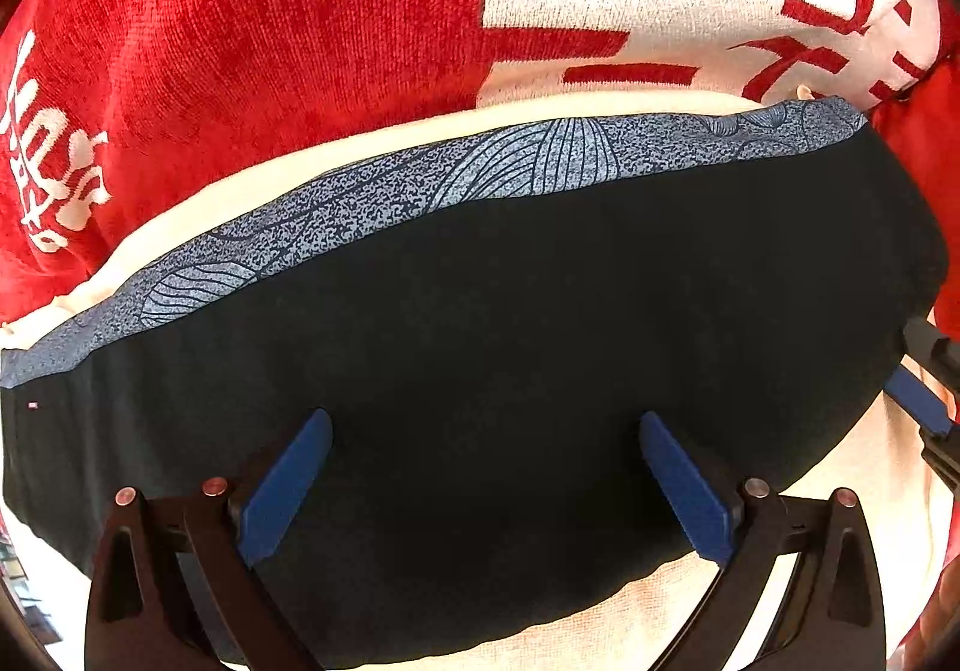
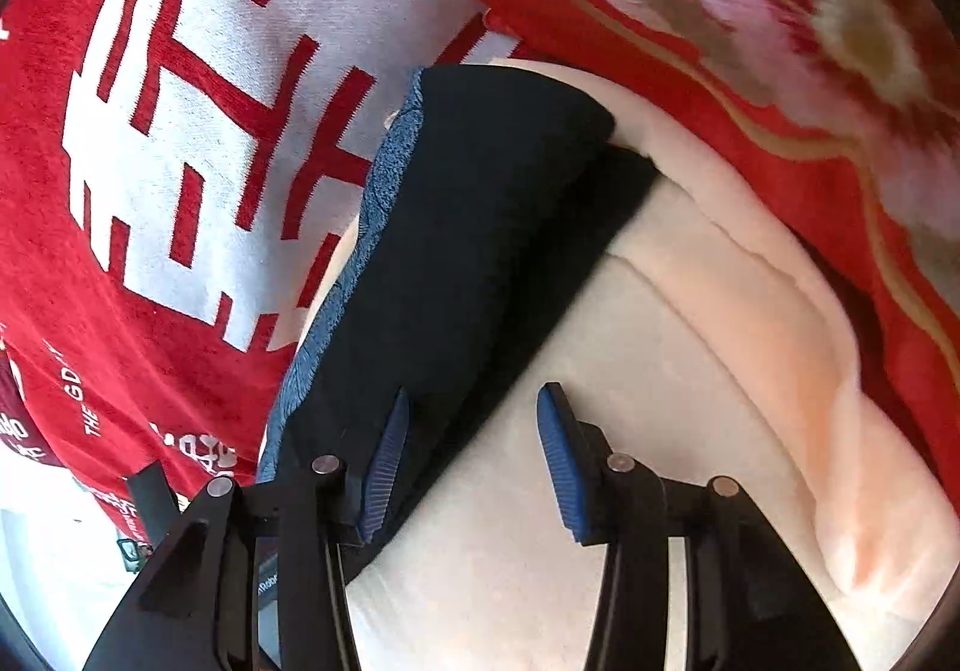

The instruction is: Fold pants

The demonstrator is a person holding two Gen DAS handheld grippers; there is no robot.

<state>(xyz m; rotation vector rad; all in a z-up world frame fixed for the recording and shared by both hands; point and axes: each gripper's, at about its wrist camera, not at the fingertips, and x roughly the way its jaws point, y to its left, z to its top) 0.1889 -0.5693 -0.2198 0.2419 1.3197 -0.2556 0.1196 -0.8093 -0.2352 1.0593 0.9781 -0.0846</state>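
Note:
The dark folded pants (image 1: 510, 341) lie flat on a cream cloth (image 1: 720, 599), with a blue patterned band (image 1: 540, 161) along their far edge. My left gripper (image 1: 486, 461) points down over the near half of the pants, jaws wide apart and empty. At the pants' right end, one of the right gripper's fingers (image 1: 918, 401) shows. In the right wrist view the pants (image 2: 480, 221) run away up the middle. My right gripper (image 2: 474, 431) is open above their near edge: its left pad over dark fabric, its right pad over the cream cloth (image 2: 660, 371). Nothing is pinched.
A red and white blanket (image 1: 270, 41) with lettering lies beyond the pants, and also fills the left of the right wrist view (image 2: 180, 131). A red floral blanket (image 2: 780, 41) borders the cream cloth at the upper right. The cream cloth is folded and rumpled at the right.

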